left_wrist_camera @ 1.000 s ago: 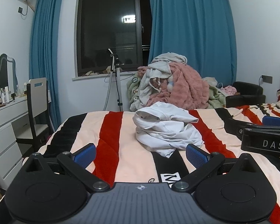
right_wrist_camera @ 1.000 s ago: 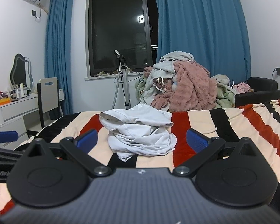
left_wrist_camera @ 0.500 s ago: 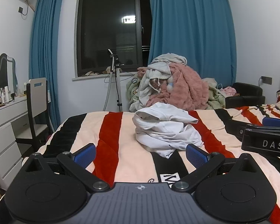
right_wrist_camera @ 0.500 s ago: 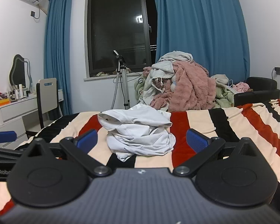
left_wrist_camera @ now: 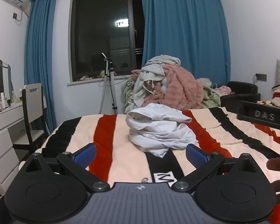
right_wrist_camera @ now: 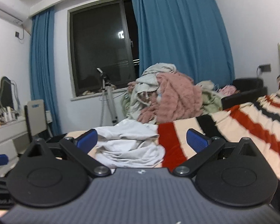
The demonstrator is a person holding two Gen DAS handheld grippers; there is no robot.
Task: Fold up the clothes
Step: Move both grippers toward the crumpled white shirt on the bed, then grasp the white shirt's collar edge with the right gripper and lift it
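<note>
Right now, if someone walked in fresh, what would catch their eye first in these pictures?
First, the crumpled white garment heaped mid-bed on the red, black and cream striped blanket, straight ahead of both open tongs, left and right. Behind it, a tall pile of pink and grey laundry rises against the blue curtains.

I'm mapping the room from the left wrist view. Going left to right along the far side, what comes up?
Mirror → chair → window → tripod stand → pile of clothes → black armchair.
</note>
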